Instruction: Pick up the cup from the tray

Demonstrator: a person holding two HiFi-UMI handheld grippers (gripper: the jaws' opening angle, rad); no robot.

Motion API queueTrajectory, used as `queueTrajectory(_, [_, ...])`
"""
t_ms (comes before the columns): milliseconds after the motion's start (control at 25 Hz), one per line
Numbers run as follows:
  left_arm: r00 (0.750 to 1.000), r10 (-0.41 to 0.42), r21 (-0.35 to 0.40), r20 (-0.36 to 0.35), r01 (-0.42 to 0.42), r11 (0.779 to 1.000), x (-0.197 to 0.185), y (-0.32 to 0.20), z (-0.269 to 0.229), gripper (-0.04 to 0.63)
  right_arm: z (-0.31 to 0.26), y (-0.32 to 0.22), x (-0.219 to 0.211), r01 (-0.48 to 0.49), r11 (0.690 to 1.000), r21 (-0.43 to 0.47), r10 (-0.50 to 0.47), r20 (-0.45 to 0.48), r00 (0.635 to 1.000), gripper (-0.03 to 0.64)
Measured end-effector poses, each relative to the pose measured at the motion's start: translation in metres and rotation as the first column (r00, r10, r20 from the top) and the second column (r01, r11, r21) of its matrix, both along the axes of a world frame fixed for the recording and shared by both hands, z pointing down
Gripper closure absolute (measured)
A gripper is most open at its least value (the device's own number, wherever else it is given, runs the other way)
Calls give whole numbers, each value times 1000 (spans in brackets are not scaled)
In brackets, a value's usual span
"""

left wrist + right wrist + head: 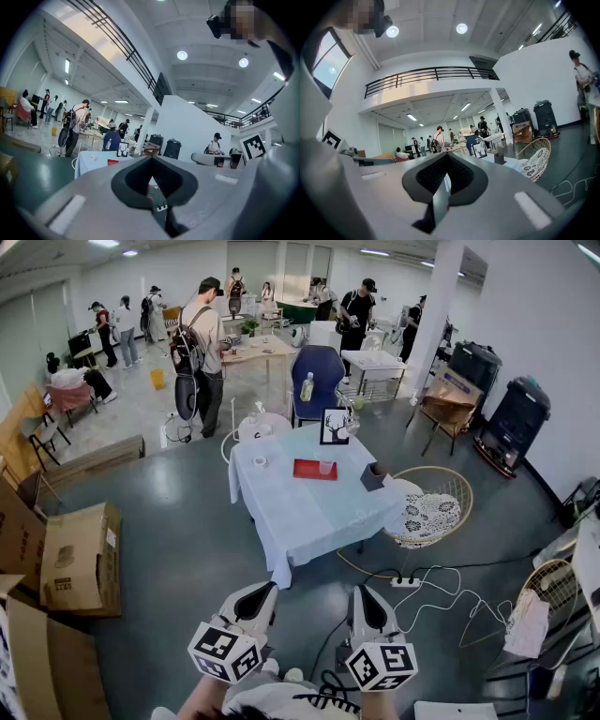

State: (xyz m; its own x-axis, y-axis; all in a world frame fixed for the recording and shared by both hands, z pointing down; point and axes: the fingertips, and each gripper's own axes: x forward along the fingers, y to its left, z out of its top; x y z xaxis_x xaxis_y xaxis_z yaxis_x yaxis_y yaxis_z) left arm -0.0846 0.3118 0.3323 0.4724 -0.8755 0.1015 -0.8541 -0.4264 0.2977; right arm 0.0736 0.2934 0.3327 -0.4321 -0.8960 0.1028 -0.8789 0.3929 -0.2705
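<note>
A small clear cup (325,467) stands on the right part of a red tray (312,470). The tray lies on a table with a pale blue cloth (309,512) in the middle of the room. Both grippers are far from it, held low near my body. My left gripper (263,592) and my right gripper (362,593) point toward the table, side by side, jaws shut and empty. The left gripper view shows its jaws (152,183) closed, with the tray (112,162) small in the distance. In the right gripper view the jaws (444,183) are closed too, and the cup is too small to make out.
On the table are a framed deer picture (335,426), a dark box (373,476) and a small white roll (260,461). A wicker chair (429,509) stands right of it. A power strip (405,582) and cables lie on the floor. Cardboard boxes (80,559) stand left. Several people stand behind.
</note>
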Motion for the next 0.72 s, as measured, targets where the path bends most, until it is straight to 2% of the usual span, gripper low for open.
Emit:
queueTrajectory(200, [999, 4, 0, -41, -4, 1000, -2, 1, -1, 594, -5, 0, -3, 2, 1000, 24, -2, -5, 1000, 592])
queueTrajectory(720, [999, -3, 9, -34, 3, 1000, -3, 3, -4, 594, -11, 1, -3, 1, 999, 42, -1, -8, 1000, 592])
